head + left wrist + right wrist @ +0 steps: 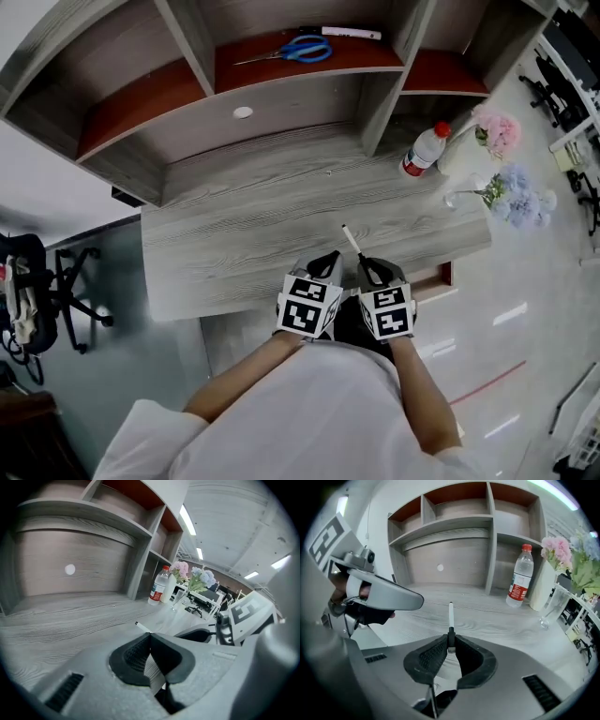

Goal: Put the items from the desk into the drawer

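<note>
While both tools sit side by side at the near edge of the counter point(234, 234), entries read as follows.

Right hand-held gripper point(450, 641): jaws clamped on the dark end of a white pen point(450, 613). The pen juts straight forward over the counter's near edge, its tip toward the shelving.

Left hand-held gripper point(149, 641): jaws pressed together, just beside the right one.

Upper shelf point(281, 67): blue-handled scissors point(292, 49), lying flat, with a white marker point(345, 33) behind them.

Counter, right end: clear bottle point(424, 150) with red cap and red label, upright. Pink flowers point(497, 133) and blue flowers point(520, 199) stand near it.
</note>
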Motion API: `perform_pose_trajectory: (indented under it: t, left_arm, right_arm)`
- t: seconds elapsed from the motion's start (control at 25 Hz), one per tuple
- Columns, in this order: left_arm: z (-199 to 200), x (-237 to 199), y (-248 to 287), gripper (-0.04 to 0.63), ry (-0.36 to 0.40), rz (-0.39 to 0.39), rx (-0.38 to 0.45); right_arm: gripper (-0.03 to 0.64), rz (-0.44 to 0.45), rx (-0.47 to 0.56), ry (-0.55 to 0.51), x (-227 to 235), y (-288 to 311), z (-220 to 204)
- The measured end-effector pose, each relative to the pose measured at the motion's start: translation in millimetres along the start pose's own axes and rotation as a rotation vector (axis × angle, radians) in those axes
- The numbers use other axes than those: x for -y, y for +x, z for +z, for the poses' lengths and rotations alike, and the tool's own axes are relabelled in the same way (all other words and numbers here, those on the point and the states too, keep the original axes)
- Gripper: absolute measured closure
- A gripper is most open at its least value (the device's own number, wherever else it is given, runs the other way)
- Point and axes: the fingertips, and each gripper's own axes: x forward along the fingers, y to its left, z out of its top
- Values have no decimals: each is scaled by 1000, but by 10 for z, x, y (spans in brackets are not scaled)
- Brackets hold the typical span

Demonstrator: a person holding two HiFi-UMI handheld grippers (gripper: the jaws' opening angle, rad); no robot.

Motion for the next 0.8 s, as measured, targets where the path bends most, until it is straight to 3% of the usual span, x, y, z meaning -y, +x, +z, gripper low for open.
perform_pose_trajectory:
  t: [0.44,0.8]
  left_arm:
    - [-125,620,198,592,67,-110,-50]
    - [-216,1233,489,592,70,-102,-67]
  right_arm:
    - [571,-97,22,81,335,-567,-386]
    - [571,-89,27,88,745,-958,-788]
